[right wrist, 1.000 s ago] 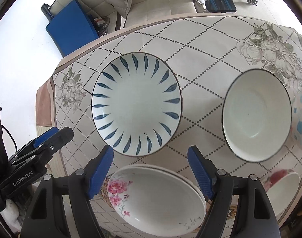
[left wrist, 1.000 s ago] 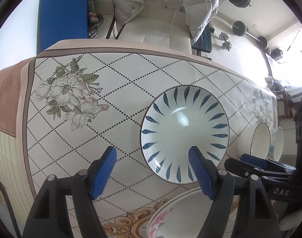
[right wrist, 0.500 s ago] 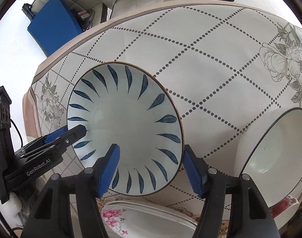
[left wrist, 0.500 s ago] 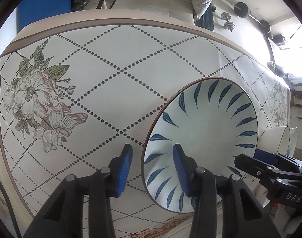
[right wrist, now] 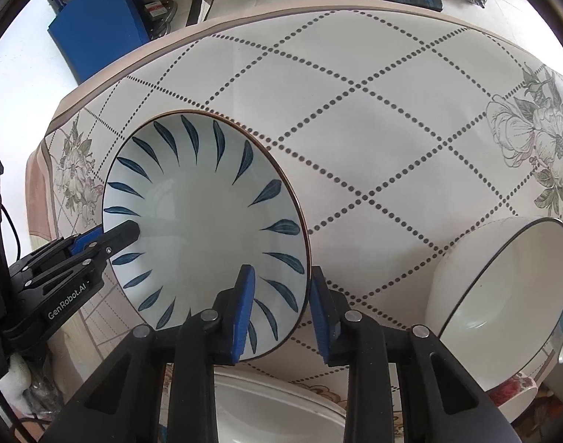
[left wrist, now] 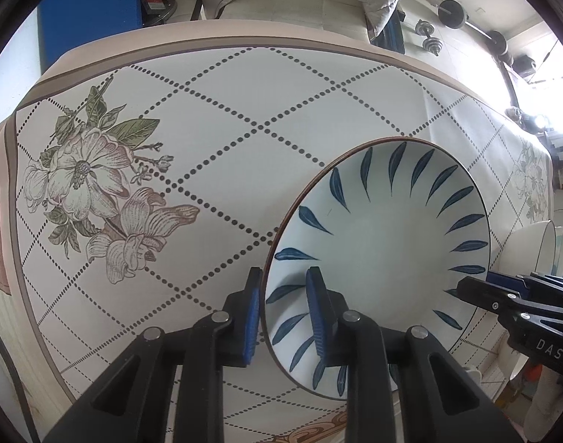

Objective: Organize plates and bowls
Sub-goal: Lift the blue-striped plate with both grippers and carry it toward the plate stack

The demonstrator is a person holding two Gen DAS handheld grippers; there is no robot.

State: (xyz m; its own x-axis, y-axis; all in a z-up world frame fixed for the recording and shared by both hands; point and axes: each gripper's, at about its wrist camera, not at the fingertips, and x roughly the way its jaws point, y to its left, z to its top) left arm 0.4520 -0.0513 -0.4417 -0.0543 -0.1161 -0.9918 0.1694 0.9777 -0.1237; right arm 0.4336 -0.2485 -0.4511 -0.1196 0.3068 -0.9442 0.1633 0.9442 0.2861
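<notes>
A white plate with blue leaf strokes (left wrist: 385, 243) (right wrist: 204, 221) lies on the flowered tablecloth (left wrist: 215, 122). My left gripper (left wrist: 284, 313) points down over the plate's left rim, one blue pad outside and one on the inner wall; its jaws are closing and look pressed on the rim. It also shows in the right wrist view as the left gripper (right wrist: 126, 236). My right gripper (right wrist: 279, 306) straddles the opposite rim, jaws closing, with a small gap still on the inner side. Its tips show as the right gripper (left wrist: 477, 289) at the rim.
A white bowl with a dark rim (right wrist: 503, 295) (left wrist: 536, 247) stands right of the plate. Stacked white plates with pink flowers (right wrist: 277, 406) lie at the near edge, beside a small flowered bowl (right wrist: 514, 387). Beyond the table are a cream seat (left wrist: 281, 0), a blue mat (right wrist: 96, 29) and dumbbells (left wrist: 429, 40).
Both grippers have come down onto the blue-leaf plate and narrowed their jaws around opposite sides of its rim. The plate fills more of both views.
</notes>
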